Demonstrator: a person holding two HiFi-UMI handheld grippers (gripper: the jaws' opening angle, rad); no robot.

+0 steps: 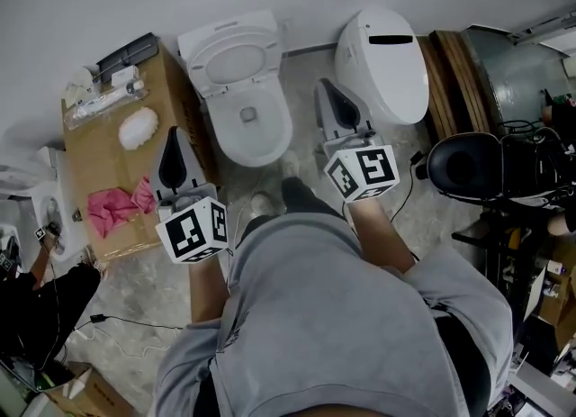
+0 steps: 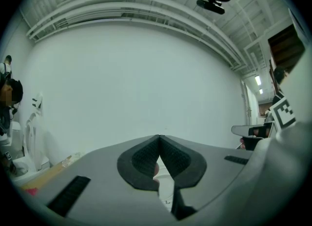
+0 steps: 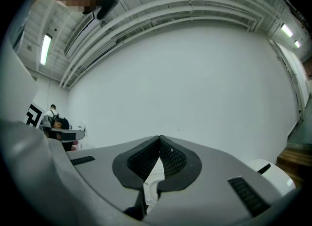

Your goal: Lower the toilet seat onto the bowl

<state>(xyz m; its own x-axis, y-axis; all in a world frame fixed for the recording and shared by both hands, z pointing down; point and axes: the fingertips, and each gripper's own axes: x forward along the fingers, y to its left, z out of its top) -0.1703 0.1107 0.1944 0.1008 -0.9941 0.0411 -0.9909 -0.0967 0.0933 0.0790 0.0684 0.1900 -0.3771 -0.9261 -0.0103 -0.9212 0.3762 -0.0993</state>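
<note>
In the head view a white toilet (image 1: 252, 122) stands against the wall, its seat (image 1: 232, 62) and lid tipped up and back over the open bowl. My left gripper (image 1: 175, 134) hangs left of the bowl, shut and empty, with its tips pointing at the wall. My right gripper (image 1: 325, 87) is right of the bowl, between the two toilets, also shut and empty. Neither touches the seat. In the left gripper view the left gripper (image 2: 159, 137) faces a bare white wall. The right gripper (image 3: 159, 138) does too in its own view, with a sliver of white porcelain (image 3: 152, 181) below the pads.
A second white toilet (image 1: 385, 59) with its lid down stands at the right. A cardboard box (image 1: 103, 158) at the left carries a pink cloth (image 1: 108, 208) and a white brush (image 1: 138, 127). Wooden planks (image 1: 454, 73) and a black chair (image 1: 477, 167) stand at the right. A cable (image 1: 126, 323) lies on the floor.
</note>
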